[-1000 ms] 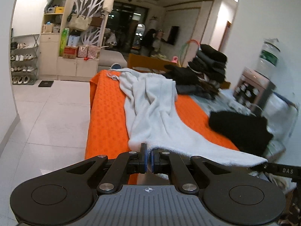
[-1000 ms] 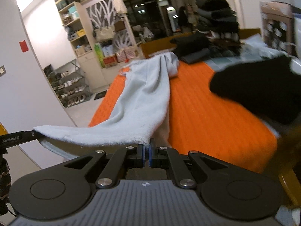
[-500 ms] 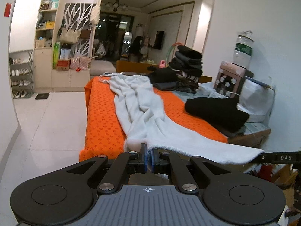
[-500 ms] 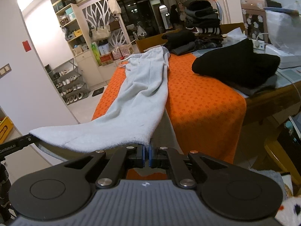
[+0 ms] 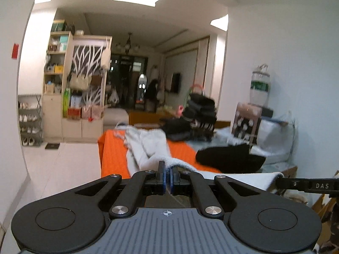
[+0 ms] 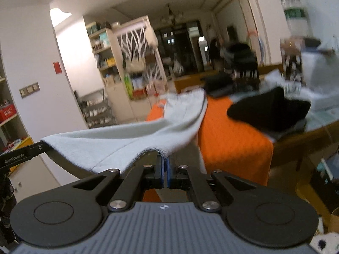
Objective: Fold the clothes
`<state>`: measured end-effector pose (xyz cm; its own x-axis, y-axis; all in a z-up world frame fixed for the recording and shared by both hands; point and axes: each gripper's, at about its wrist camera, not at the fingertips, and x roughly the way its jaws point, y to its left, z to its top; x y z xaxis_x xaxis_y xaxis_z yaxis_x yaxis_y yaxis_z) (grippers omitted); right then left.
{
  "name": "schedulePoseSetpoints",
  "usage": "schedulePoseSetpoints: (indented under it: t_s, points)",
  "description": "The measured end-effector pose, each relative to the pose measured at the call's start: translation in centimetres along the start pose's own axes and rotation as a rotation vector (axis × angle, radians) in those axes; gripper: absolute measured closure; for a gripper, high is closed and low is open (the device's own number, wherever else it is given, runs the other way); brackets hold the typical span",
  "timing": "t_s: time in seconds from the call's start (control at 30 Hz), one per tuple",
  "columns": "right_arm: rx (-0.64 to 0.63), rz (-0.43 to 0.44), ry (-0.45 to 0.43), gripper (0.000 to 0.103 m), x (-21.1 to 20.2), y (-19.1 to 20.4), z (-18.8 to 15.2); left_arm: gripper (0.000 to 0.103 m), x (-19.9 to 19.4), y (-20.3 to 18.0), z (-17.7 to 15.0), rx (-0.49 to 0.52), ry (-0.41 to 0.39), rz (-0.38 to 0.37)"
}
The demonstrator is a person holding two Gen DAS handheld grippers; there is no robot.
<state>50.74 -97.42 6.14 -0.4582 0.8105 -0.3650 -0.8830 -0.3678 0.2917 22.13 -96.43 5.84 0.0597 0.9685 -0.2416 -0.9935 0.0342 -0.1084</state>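
A long pale grey garment [image 5: 148, 146] lies down the orange-covered table [image 5: 112, 154], its near hem lifted off the front edge. My left gripper [image 5: 167, 174] is shut on that hem at its left corner. In the right wrist view the same pale grey garment [image 6: 131, 139] stretches level toward me, and my right gripper [image 6: 164, 169] is shut on its right corner. Each gripper's black finger shows at the edge of the other's view, holding the hem taut between them.
A folded black garment [image 5: 228, 158] lies on the table's right side, with a stack of dark clothes [image 5: 201, 114] behind it. A water dispenser [image 5: 259, 89] stands by the right wall. White tiled floor [image 5: 61, 165] and shelving [image 5: 80, 97] lie to the left.
Both grippers have drawn back and risen, still shut on the hem. The table now sits farther off and lower in view, and more of the ceiling shows.
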Motion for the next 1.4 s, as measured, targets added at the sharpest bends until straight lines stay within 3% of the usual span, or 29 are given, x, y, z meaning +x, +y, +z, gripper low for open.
schedulePoseSetpoints:
  t_s: [0.1,0.23,0.37,0.5,0.6,0.67,0.83,1.03,1.13,1.4]
  points:
    - [0.002,-0.025,-0.013,0.1,-2.0,-0.1,-0.6,0.097,-1.3,-0.7,-1.3,0.008,0.025,-0.001]
    - [0.001,-0.081,0.114,0.098,-2.4,-1.1,-4.7,0.093,-2.2,-0.6,-6.6,0.074,0.146,0.014]
    - [0.023,-0.1,0.204,0.097,-2.1,-1.2,-7.4,0.085,-3.6,1.1,-11.3,0.057,0.291,0.024]
    - [0.05,-0.107,0.267,0.097,-1.8,-1.0,-9.2,0.075,-4.4,4.1,-13.3,0.013,0.363,0.063]
    - [0.061,-0.106,0.284,0.093,0.5,0.1,-9.4,0.07,-3.0,7.9,-12.2,-0.006,0.357,0.065]
    - [0.072,-0.106,0.284,0.081,2.5,0.4,-8.7,0.068,-2.0,10.3,-11.5,-0.02,0.353,0.066]
    - [0.068,-0.131,0.265,0.068,9.0,2.8,-6.7,0.055,0.5,16.6,-9.6,-0.051,0.343,0.064]
    - [0.125,-0.199,0.216,0.051,17.8,7.0,-3.2,0.038,6.3,25.8,-4.8,-0.035,0.343,-0.062]
    - [0.161,-0.236,0.179,0.047,22.2,9.0,-1.6,0.032,9.7,30.0,-2.6,-0.01,0.345,-0.132]
    - [0.187,-0.308,0.126,0.035,33.7,13.0,2.7,0.023,21.8,38.7,2.4,-0.012,0.354,-0.284]
